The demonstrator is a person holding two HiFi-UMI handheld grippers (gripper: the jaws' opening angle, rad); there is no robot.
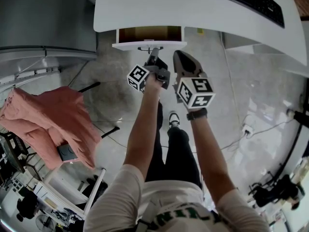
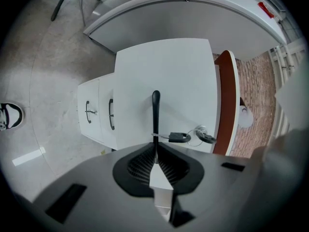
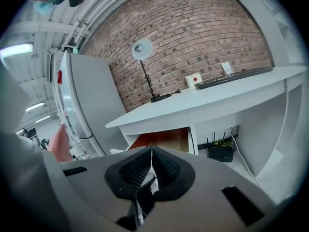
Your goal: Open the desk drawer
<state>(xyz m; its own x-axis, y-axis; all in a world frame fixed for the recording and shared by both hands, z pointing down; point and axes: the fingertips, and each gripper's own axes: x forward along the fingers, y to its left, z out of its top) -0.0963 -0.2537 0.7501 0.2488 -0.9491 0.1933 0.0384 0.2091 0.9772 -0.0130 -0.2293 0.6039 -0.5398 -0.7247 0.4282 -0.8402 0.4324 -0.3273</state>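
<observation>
The white desk drawer stands pulled out from under the desk top, and its brown inside shows. My left gripper is shut on the drawer's black handle, which runs between the pads in the left gripper view. A key with a black fob hangs in the lock on the drawer front. My right gripper hovers just right of the left one, shut with nothing in it. In the right gripper view the open drawer lies ahead of it.
Two lower drawers with dark handles stand below the open one. A keyboard and a lamp are on the desk. A pink jacket hangs over a chair at left. Cables and a router lie at right.
</observation>
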